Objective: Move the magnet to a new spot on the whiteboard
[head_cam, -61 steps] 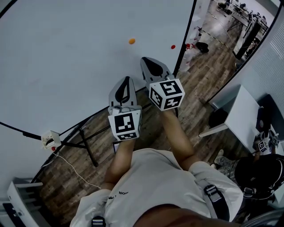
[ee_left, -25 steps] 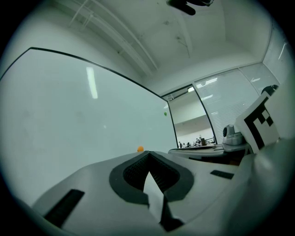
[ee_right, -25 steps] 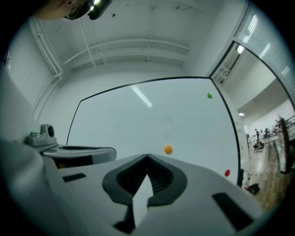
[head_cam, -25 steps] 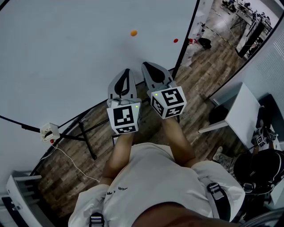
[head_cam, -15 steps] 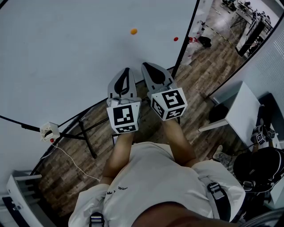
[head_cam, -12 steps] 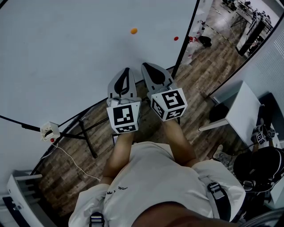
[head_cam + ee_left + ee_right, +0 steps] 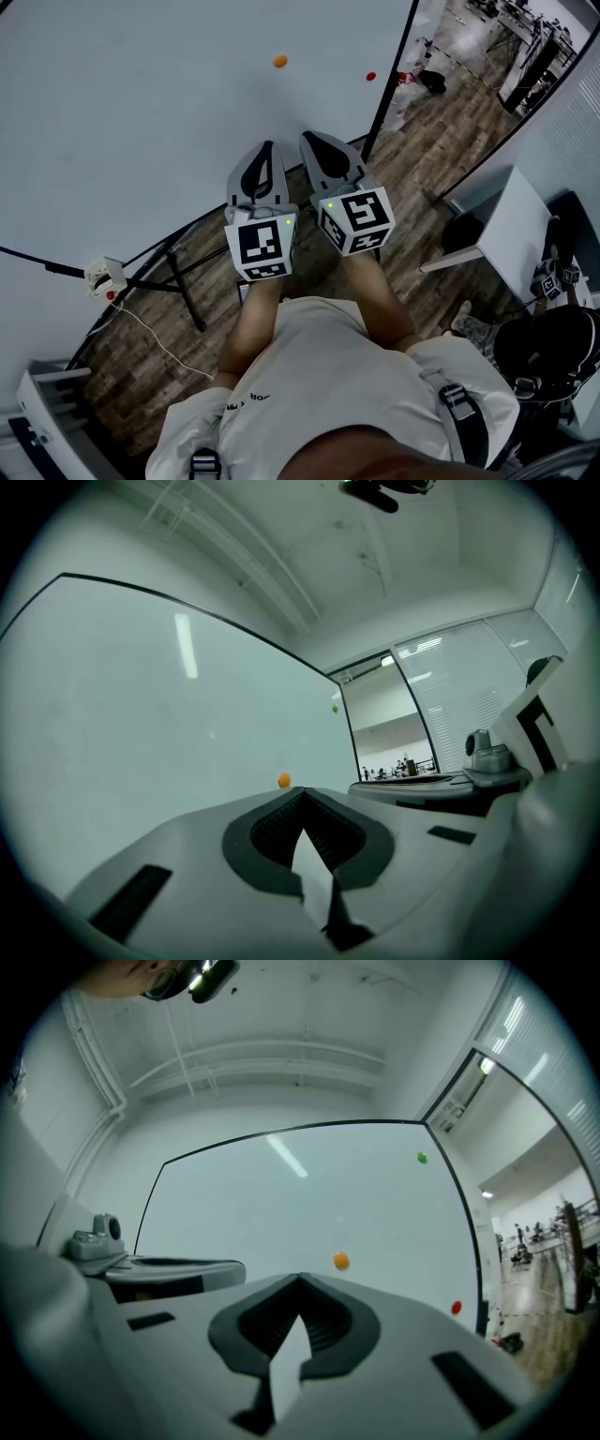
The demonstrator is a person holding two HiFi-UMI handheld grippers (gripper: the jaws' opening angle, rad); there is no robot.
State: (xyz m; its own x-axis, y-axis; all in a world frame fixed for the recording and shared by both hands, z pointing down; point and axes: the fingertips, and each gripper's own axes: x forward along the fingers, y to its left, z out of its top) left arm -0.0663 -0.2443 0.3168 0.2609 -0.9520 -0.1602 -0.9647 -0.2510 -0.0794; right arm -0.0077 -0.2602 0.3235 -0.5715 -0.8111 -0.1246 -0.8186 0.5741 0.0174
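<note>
The whiteboard (image 7: 141,112) fills the upper left of the head view. On it an orange magnet (image 7: 279,61) sits up and ahead of both grippers, with a red magnet (image 7: 370,76) near the board's right edge. My left gripper (image 7: 265,150) and right gripper (image 7: 314,141) are held side by side below the magnets, apart from the board, both shut and empty. The orange magnet (image 7: 284,780) shows just above the left gripper (image 7: 302,795). Just above the right gripper (image 7: 300,1281) are the orange magnet (image 7: 340,1260), a green magnet (image 7: 422,1157) and the red magnet (image 7: 456,1307).
The board's black stand legs (image 7: 178,291) spread over the wooden floor below it, with a power strip and cable (image 7: 105,279) at the left. A white desk (image 7: 511,230) stands at the right. Another person with marker cubes (image 7: 553,281) sits at the lower right.
Both grippers stay side by side and shut. The magnets sit slightly higher in the head view than 2.4 s ago; nothing has been taken hold of.
</note>
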